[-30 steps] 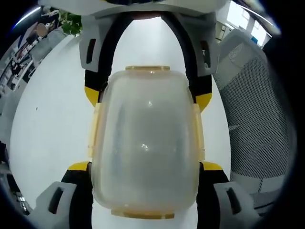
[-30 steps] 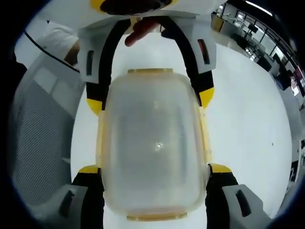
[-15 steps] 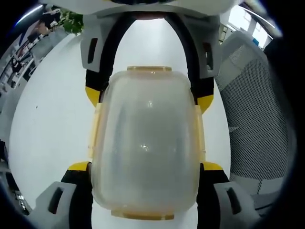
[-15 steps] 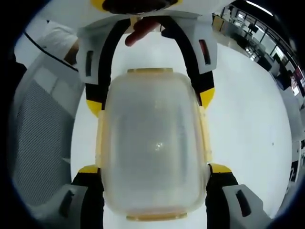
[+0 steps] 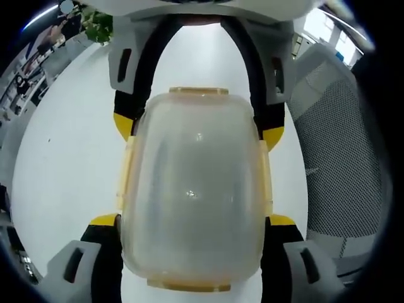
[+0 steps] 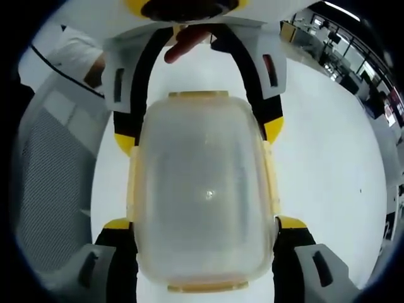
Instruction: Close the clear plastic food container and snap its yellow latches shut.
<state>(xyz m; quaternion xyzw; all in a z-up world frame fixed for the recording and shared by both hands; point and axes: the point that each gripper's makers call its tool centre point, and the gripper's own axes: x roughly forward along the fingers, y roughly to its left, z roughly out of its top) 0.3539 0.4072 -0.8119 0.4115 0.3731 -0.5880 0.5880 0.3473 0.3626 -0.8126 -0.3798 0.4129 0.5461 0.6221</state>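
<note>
A clear plastic container [image 5: 192, 196] with its lid on and yellow latches [image 5: 196, 91] along its edges hangs over the white table [image 5: 69, 145]. My left gripper [image 5: 192, 219] is shut on it, its yellow-tipped jaws pressing the two long sides near the side latches [image 5: 125, 173]. From the far end my right gripper [image 5: 197, 129] clamps the same long sides. In the right gripper view the container [image 6: 203, 189] sits between my right gripper [image 6: 203, 222] and the left gripper [image 6: 199, 134] opposite. All latches lie flat against the walls; whether they are snapped I cannot tell.
A grey mesh chair [image 5: 341, 158] stands beside the table, also seen as the chair [image 6: 50, 189] in the right gripper view. A person's hand [image 6: 186, 41] holds the far gripper. A plant [image 5: 98, 25] and office desks [image 6: 353, 63] lie far behind.
</note>
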